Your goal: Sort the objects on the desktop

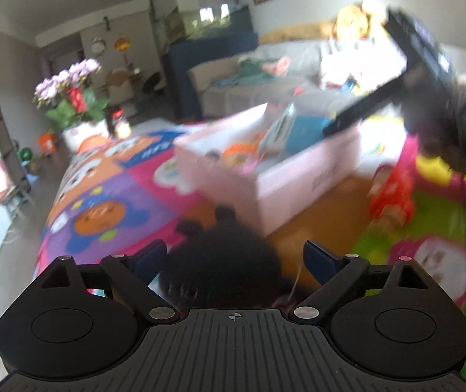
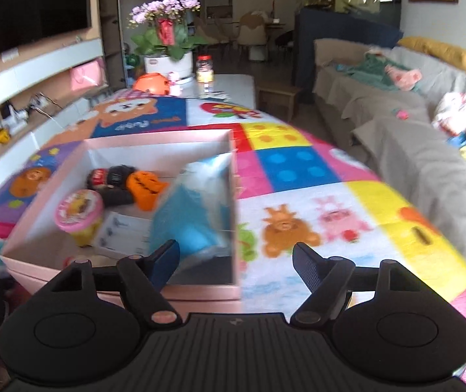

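In the left wrist view my left gripper [image 1: 234,259] is open around a black fuzzy toy [image 1: 219,271]. The toy lies against the left finger, with a gap to the right one. Beyond it stands the pink box [image 1: 298,183] on the colourful mat. In the right wrist view my right gripper [image 2: 236,258] is open with nothing between its fingers, at the box's near right corner. Inside the pink box [image 2: 154,135] are a blurred blue pack [image 2: 193,215], a pink-lidded cup [image 2: 77,209], an orange toy [image 2: 144,186], dark round items [image 2: 112,179] and a white card [image 2: 125,232].
A red doll [image 1: 393,192] and a yellow piece [image 1: 432,166] lie on the mat right of the box. A flower pot [image 2: 167,62], a jar [image 2: 205,68] and an orange ball [image 2: 152,83] stand at the table's far end. A grey sofa [image 2: 412,137] runs along the right.
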A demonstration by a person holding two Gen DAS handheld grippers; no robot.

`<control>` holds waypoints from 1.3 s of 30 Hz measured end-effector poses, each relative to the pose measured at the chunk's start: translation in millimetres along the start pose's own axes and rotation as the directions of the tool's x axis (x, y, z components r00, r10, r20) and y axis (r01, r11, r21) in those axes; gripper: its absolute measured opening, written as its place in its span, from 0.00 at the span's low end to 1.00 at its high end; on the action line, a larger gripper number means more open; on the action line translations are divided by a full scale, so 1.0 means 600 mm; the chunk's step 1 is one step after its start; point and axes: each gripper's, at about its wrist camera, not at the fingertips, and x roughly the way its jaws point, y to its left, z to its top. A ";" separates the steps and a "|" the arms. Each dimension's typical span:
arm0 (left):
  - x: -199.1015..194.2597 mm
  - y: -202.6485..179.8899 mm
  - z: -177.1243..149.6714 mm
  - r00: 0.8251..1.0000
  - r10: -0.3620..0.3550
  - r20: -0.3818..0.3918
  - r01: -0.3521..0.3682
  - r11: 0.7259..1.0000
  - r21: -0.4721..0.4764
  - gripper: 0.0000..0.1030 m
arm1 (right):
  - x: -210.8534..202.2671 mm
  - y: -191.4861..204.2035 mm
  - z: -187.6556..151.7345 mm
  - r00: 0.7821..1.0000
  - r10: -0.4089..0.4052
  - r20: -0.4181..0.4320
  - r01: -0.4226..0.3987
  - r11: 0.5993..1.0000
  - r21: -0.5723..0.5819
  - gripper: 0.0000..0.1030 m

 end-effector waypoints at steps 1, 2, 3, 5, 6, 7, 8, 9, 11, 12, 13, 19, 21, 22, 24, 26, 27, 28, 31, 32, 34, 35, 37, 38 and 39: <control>0.003 0.001 0.010 1.000 -0.004 0.016 0.004 1.000 -0.014 0.95 | -0.006 -0.004 -0.002 1.000 -0.007 0.004 0.007 1.000 -0.009 0.74; 0.005 0.001 0.020 0.999 0.002 0.032 -0.001 0.999 -0.032 0.97 | -0.012 -0.007 -0.003 1.000 -0.015 0.004 0.015 1.000 -0.017 0.74; 0.010 0.005 0.030 0.999 0.012 0.042 -0.010 0.998 -0.059 0.97 | -0.018 -0.010 -0.004 1.000 -0.023 0.003 0.023 0.999 -0.025 0.74; 0.029 0.017 0.050 0.999 0.029 0.032 -0.025 0.991 -0.130 0.97 | -0.032 -0.015 -0.006 1.000 -0.018 0.003 0.018 0.999 -0.029 0.74; 0.042 0.024 0.060 0.999 0.031 0.015 -0.028 0.985 -0.172 0.97 | -0.040 -0.019 -0.005 1.000 0.016 0.007 -0.016 1.000 -0.021 0.74; 0.057 0.030 0.069 0.999 0.033 0.000 -0.032 0.978 -0.208 0.97 | -0.049 -0.024 -0.005 0.998 0.051 0.023 -0.051 0.999 0.002 0.74; 0.067 0.034 0.076 0.999 0.037 -0.010 -0.039 0.972 -0.230 0.97 | -0.054 -0.030 -0.002 0.997 0.064 0.039 -0.065 0.997 0.028 0.74; 0.080 0.035 0.083 0.999 0.046 -0.018 -0.048 0.970 -0.239 0.97 | -0.056 -0.032 0.002 0.997 0.054 0.052 -0.056 0.997 0.044 0.74; 0.107 0.035 0.096 0.997 0.069 -0.032 -0.074 0.972 -0.224 0.97 | -0.050 -0.036 0.011 0.997 0.006 0.079 -0.011 0.998 0.068 0.71; 0.122 0.034 0.101 0.996 0.080 -0.044 -0.088 0.974 -0.207 0.97 | -0.041 -0.038 0.017 0.997 -0.010 0.081 0.004 0.997 0.080 0.68; 0.138 0.033 0.106 0.994 0.092 -0.060 -0.102 0.978 -0.183 0.97 | -0.031 -0.039 0.025 0.997 -0.015 0.075 0.008 0.996 0.091 0.61; 0.186 0.041 0.117 0.977 0.161 -0.143 -0.175 0.980 -0.094 0.97 | 0.047 -0.016 0.051 0.999 -0.044 0.019 0.043 0.998 0.034 0.57; 0.185 0.033 0.112 0.974 0.166 -0.154 -0.176 0.983 -0.048 0.97 | 0.065 -0.013 0.046 0.996 -0.091 -0.009 0.091 0.996 -0.003 0.57; 0.182 0.031 0.110 0.974 0.176 -0.141 -0.183 0.982 -0.038 0.97 | 0.068 -0.015 0.041 0.996 -0.089 -0.015 0.089 0.996 -0.019 0.57; 0.176 0.023 0.111 0.975 0.179 -0.129 -0.183 0.983 -0.024 0.97 | 0.064 -0.022 0.029 0.997 -0.076 -0.025 0.075 0.996 -0.055 0.59; 0.169 0.015 0.111 0.981 0.151 -0.122 -0.155 0.988 -0.025 0.97 | 0.047 -0.026 0.013 0.995 -0.101 -0.024 0.098 0.989 -0.113 0.61; 0.162 0.009 0.110 0.985 0.130 -0.114 -0.134 0.991 -0.027 0.97 | 0.037 -0.029 0.003 0.993 -0.121 -0.018 0.117 0.982 -0.146 0.61; 0.154 0.004 0.110 0.989 0.104 -0.105 -0.108 0.994 -0.027 0.97 | 0.026 -0.036 -0.006 0.989 -0.145 -0.015 0.140 0.975 -0.170 0.63; 0.121 -0.009 0.103 0.998 -0.019 -0.062 0.016 0.998 -0.054 0.97 | -0.006 -0.077 -0.027 0.978 -0.204 -0.037 0.196 0.969 -0.149 0.68; 0.110 -0.015 0.100 0.998 -0.036 -0.049 0.033 0.998 -0.057 0.97 | -0.014 -0.092 -0.032 0.973 -0.224 -0.046 0.217 0.968 -0.125 0.68; 0.086 -0.025 0.091 0.999 -0.043 -0.010 0.043 0.998 -0.039 0.97 | -0.025 -0.120 -0.041 0.968 -0.243 -0.055 0.240 0.969 -0.064 0.68; 0.075 -0.027 0.087 0.999 -0.044 0.009 0.044 0.999 -0.030 0.97 | -0.026 -0.134 -0.045 0.973 -0.218 -0.071 0.217 0.976 -0.017 0.68; 0.057 -0.027 0.080 0.999 -0.026 0.031 0.027 0.999 -0.026 0.98 | -0.022 -0.157 -0.049 0.982 -0.146 -0.116 0.157 0.983 0.094 0.67; 0.049 -0.023 0.076 0.999 -0.009 0.036 0.010 1.000 -0.029 0.98 | -0.020 -0.163 -0.050 0.986 -0.109 -0.126 0.126 0.982 0.141 0.66; 0.041 -0.017 0.072 0.999 0.011 0.039 -0.009 0.999 -0.036 0.98 | -0.017 -0.165 -0.051 0.989 -0.074 -0.130 0.097 0.978 0.182 0.65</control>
